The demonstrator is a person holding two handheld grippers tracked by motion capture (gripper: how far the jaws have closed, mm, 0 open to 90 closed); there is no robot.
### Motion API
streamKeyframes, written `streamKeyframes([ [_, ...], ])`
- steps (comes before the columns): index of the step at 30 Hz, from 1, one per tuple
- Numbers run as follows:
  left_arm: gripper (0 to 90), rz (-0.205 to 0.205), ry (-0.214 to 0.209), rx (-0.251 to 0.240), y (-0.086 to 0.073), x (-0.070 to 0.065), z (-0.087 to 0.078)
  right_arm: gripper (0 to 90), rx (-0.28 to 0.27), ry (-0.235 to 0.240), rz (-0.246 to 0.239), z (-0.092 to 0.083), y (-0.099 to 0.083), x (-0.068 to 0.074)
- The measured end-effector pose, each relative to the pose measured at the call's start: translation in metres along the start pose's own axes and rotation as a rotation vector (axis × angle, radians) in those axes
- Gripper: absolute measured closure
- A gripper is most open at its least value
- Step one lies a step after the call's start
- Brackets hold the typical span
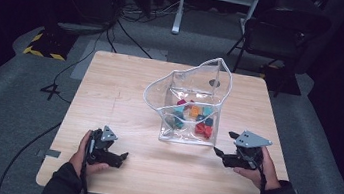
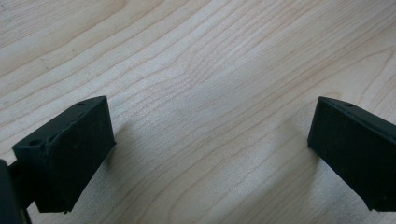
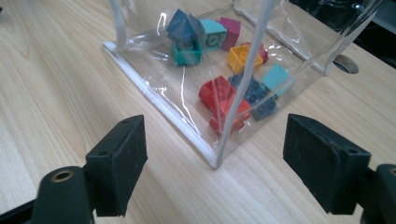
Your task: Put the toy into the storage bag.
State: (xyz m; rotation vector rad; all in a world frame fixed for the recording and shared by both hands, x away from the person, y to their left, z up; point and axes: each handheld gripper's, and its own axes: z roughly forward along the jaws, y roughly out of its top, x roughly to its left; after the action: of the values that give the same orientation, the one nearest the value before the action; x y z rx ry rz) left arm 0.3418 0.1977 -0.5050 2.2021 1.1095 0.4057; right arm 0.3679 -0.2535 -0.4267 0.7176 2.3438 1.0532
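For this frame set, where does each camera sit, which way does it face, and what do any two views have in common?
High view: above the person's side, looking forward and down on the table; both forearms, left gripper, right gripper.
Left gripper view: rides the left gripper, looks down at bare wood between open jaws.
Right gripper view: rides the right gripper, faces the clear bag corner.
Shared: high and right gripper views both show the bag's coloured bricks.

Overhead forward-down view of table; two low close-ups, right sharing the clear bag.
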Motion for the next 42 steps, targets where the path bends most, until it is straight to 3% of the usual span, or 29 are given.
streamKeyframes([
  [9,0.6,0.000,0.000,0.000,0.000,0.000,0.000,22.8,0.052,0.005,-0.029,0.007,-0.023,0.007],
  [14,0.6,0.000,0.000,0.000,0.000,0.000,0.000,22.6,0.094,0.011,-0.017,0.012,-0.038,0.009],
  [17,0.6,0.000,0.000,0.000,0.000,0.000,0.000,22.1,0.113,0.038,0.008,0.014,-0.046,0.009],
  [27,0.6,-0.003,0.000,0.000,0.000,0.000,0.000,21.8,0.153,0.037,0.055,0.013,-0.072,0.006],
  [38,0.6,-0.009,0.001,0.005,0.000,-0.001,-0.001,21.1,0.085,0.058,0.194,-0.001,-0.101,-0.001],
  [42,0.6,-0.009,0.000,0.006,0.000,-0.001,-0.001,20.7,0.087,0.059,0.198,-0.007,-0.106,-0.004],
])
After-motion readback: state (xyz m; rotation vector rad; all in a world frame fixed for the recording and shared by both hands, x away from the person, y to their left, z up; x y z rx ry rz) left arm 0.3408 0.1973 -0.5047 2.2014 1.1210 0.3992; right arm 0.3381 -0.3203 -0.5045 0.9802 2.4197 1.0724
